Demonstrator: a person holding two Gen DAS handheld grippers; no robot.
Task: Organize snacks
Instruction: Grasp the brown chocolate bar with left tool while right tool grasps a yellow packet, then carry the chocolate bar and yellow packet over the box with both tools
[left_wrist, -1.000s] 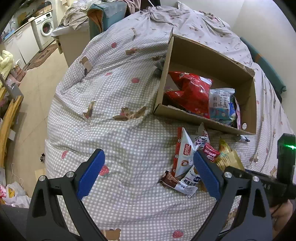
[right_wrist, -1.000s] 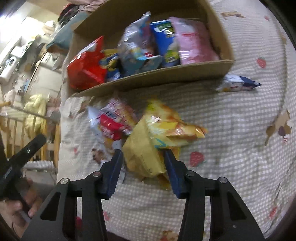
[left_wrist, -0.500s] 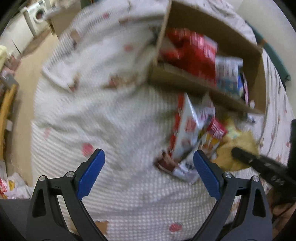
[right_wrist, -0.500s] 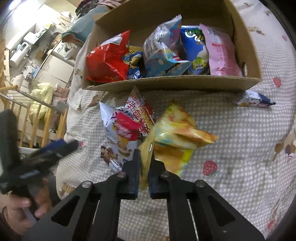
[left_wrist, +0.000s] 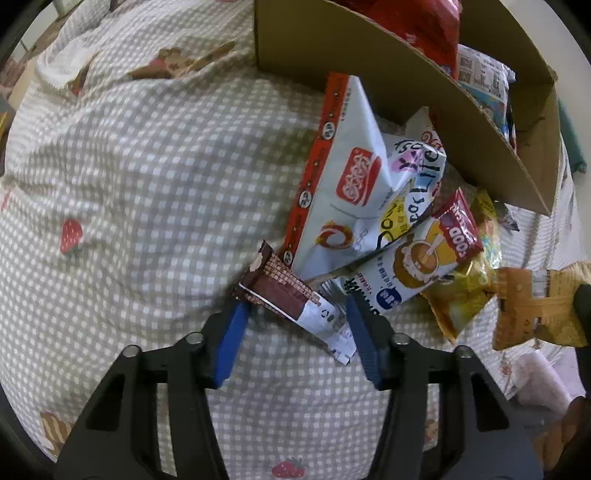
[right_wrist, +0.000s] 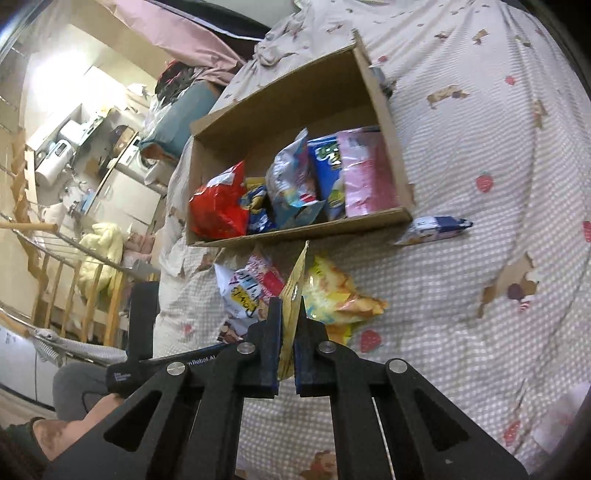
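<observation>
Nearest, your left gripper (left_wrist: 295, 325) stands open astride the brown bar (left_wrist: 286, 295) on the bed (left_wrist: 129, 184); your right gripper (right_wrist: 287, 332) is clamped on the tan pouch (right_wrist: 293, 288), lifted edge-on. Beyond, the box (right_wrist: 295, 230) is crowded, so a thin-edge grip may slip or the pouch may catch its wall.

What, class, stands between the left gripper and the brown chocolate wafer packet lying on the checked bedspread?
Nothing visible. The left gripper is open, its blue fingers on either side of the brown chocolate wafer packet. The white and red snack bag lies beyond the packet, not in between.
</observation>
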